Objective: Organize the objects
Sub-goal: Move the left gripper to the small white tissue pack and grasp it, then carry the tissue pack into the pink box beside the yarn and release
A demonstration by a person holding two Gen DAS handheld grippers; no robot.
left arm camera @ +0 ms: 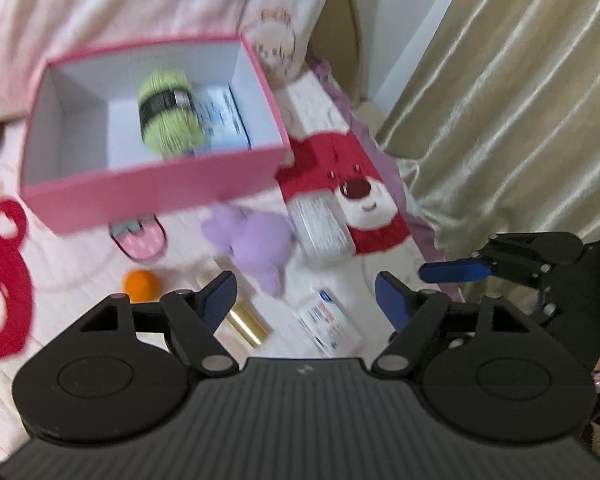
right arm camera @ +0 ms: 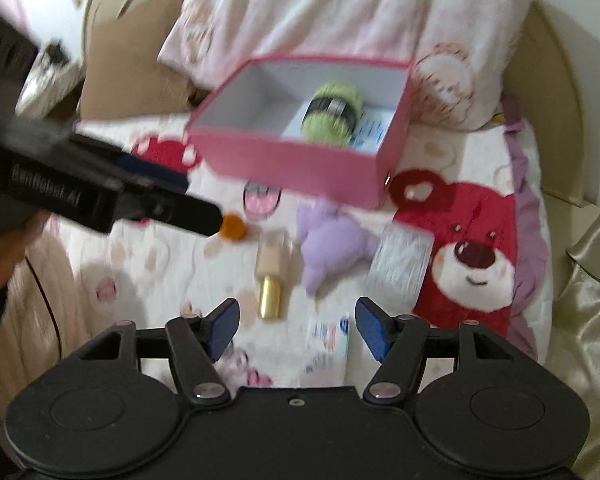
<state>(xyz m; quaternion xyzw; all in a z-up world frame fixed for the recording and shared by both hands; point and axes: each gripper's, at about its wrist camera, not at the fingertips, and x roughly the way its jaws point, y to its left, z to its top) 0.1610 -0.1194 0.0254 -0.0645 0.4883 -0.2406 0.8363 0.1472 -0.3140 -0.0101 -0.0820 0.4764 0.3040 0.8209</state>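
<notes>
A rectangular pink cardboard box (left arm camera: 156,184) with smooth white inner walls sits open on a quilted bedspread (right arm camera: 148,272) printed with red bears. Inside the box, toward its right end, lies a fuzzy light-green yarn skein (left arm camera: 168,116) with a dark paper band, and beside it a white and blue printed packet (left arm camera: 224,120). In front of the box lie a soft lilac plush toy (right arm camera: 332,248), a small round orange ball (right arm camera: 232,226), a cylindrical bottle with a shiny gold cap (right arm camera: 271,276), a clear glossy wrapped pack (right arm camera: 400,264) and another small printed packet (left arm camera: 330,320). The left gripper (left arm camera: 306,294) and the right gripper (right arm camera: 296,326) hover nearer than these, each with blue-padded fingers spread apart and gripping nothing.
</notes>
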